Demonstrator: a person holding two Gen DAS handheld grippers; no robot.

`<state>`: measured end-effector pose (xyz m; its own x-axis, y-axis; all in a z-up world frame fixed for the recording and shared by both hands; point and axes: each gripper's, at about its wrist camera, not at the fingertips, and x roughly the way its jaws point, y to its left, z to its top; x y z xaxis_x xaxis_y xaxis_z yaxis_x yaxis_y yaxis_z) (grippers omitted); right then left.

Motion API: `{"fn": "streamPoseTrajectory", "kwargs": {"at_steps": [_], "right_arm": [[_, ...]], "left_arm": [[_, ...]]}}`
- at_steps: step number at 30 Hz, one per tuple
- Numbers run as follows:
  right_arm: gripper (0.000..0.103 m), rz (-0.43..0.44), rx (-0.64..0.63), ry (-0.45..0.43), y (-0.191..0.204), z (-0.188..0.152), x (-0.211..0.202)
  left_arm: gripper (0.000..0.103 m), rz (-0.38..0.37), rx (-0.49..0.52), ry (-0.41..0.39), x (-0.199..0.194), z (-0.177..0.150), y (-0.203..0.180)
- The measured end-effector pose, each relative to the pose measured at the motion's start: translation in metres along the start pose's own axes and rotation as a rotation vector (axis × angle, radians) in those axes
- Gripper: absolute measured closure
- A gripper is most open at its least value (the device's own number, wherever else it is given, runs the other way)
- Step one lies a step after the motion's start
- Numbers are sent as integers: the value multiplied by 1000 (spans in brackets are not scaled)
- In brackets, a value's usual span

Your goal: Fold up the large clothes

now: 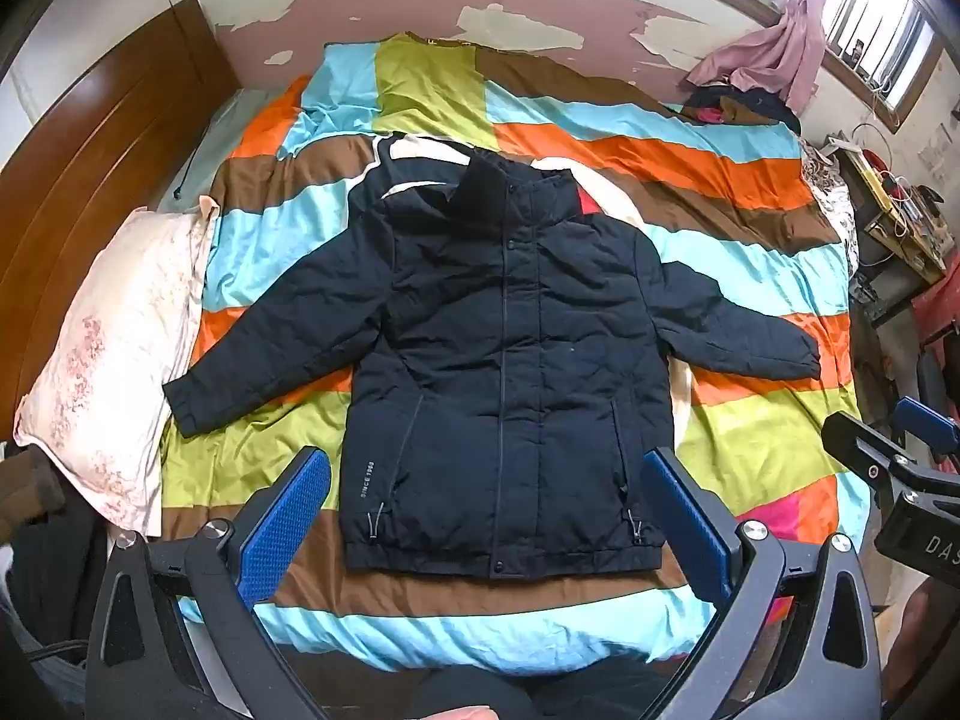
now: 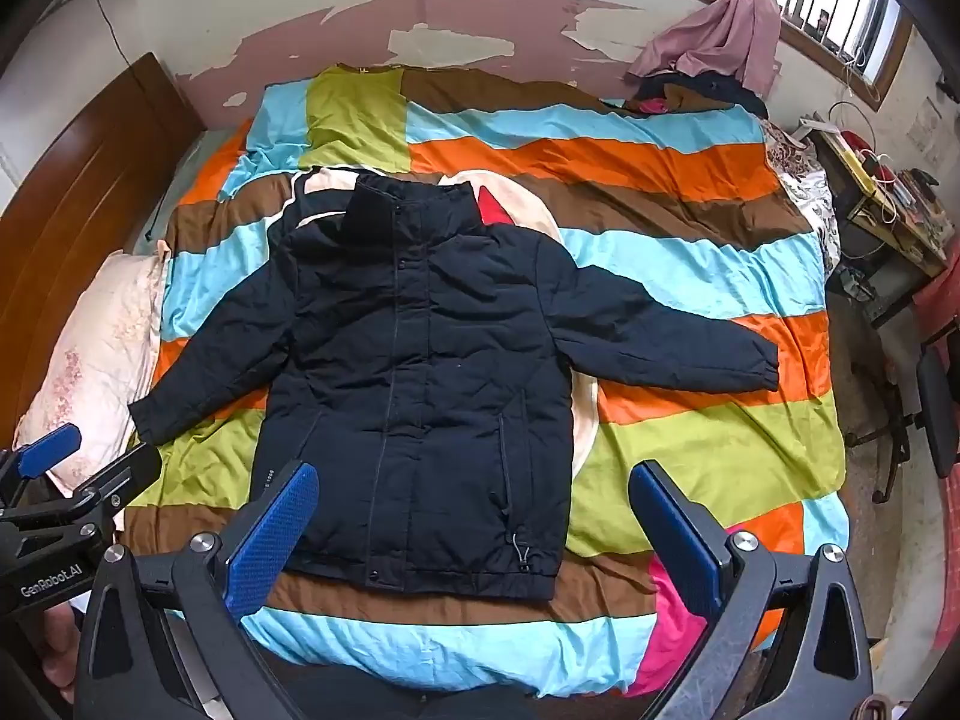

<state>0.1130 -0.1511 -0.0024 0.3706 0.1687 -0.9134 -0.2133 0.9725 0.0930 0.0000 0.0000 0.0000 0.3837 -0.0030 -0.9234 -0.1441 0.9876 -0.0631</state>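
Note:
A dark navy padded jacket (image 1: 504, 360) lies flat, front up and zipped, on a bed with a striped multicoloured cover (image 1: 750, 432). Both sleeves are spread out to the sides and the collar points to the far wall. It also shows in the right wrist view (image 2: 420, 372). My left gripper (image 1: 489, 516) is open and empty, held above the jacket's hem. My right gripper (image 2: 474, 531) is open and empty, above the hem's right part. Each gripper shows at the edge of the other's view: the right one (image 1: 888, 462), the left one (image 2: 60, 480).
A cream floral pillow (image 1: 114, 354) lies at the bed's left edge by the wooden headboard (image 1: 90, 138). A pale garment (image 1: 606, 192) lies under the jacket. Pink cloth (image 1: 774, 54) hangs by the window. A cluttered desk (image 1: 894, 216) and a chair (image 2: 924, 420) stand at the right.

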Motion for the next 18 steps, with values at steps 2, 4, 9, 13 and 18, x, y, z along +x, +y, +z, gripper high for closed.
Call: {"fn": "streamPoseTrajectory", "kwargs": {"at_steps": [2,4,9,13,18], "right_arm": [[0,0,1,0,0,0,0],[0,-1,-1,0,1,0,0],[0,-1,0,0,1,1,-1],[0,0,1,-1,1,2,-1],[0,0,1,-2,1,3,-1]], "left_arm": [[2,-1,0,-1,0,0,0],[2,-8,-2,-2,0,0,0],[2,-8,-2,1,0,0,0],[2,-10,-2,1,0,0,0],[2,-9,-2,1,0,0,0]]}}
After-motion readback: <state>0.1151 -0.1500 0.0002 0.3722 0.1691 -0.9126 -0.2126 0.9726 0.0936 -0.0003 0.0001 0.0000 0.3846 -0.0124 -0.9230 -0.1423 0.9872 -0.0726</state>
